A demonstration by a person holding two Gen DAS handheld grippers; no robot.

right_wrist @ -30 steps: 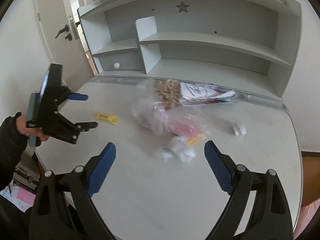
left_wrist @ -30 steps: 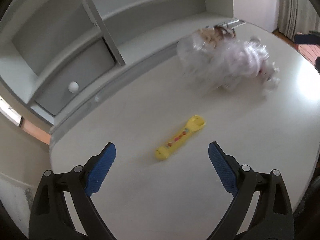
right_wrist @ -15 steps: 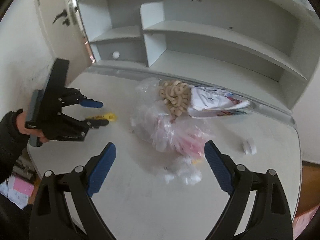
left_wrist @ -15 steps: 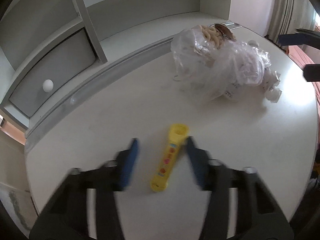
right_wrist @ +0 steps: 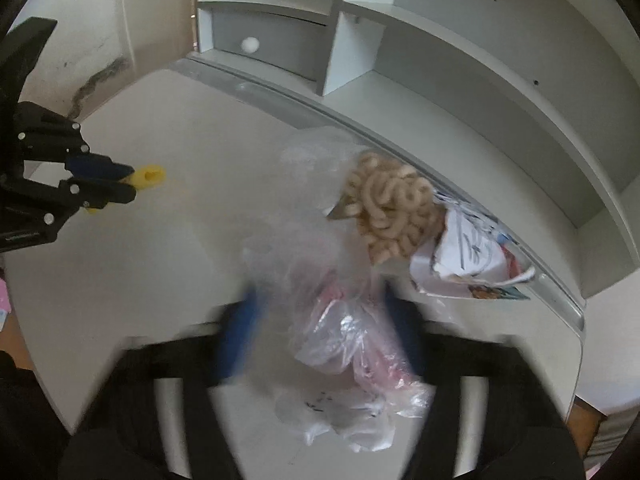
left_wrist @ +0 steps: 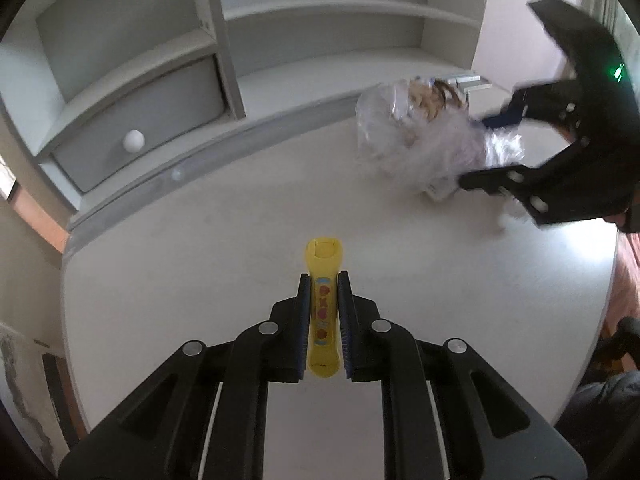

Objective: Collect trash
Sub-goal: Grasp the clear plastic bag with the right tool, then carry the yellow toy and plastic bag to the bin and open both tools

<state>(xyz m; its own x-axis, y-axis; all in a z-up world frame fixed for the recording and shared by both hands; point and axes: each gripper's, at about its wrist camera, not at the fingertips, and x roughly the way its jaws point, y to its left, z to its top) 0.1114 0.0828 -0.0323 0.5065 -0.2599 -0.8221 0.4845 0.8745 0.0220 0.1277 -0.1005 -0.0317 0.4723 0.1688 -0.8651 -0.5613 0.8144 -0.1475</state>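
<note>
Yellow tube (left_wrist: 323, 312): slim plastic, flared cap end pointing away, a strip of red and orange shapes along its top. Lies on the white counter (left_wrist: 180, 280), near its front left part, well apart from the bag. Clamped at mid-length by the left gripper (left_wrist: 323, 292), blue pads (left_wrist: 304, 312) pressed on both sides after just closing in, jaws narrow.

Clear bag (right_wrist: 320, 292): crumpled thin plastic, pink wrapper and white scraps showing through, a heap of beige snack rings (right_wrist: 390, 208) at its far end, a torn printed packet (right_wrist: 468, 256) just beside those. Sits mid-counter, close to the grey shelf unit (right_wrist: 460, 60) at the back.

Right gripper (right_wrist: 320, 332): blurred, jaws partway in and just closing, one each side of the bag. Cannot tell whether the pads press on the plastic. Seen from the left wrist view as a black frame (left_wrist: 560, 152) reaching over the bag.
</note>
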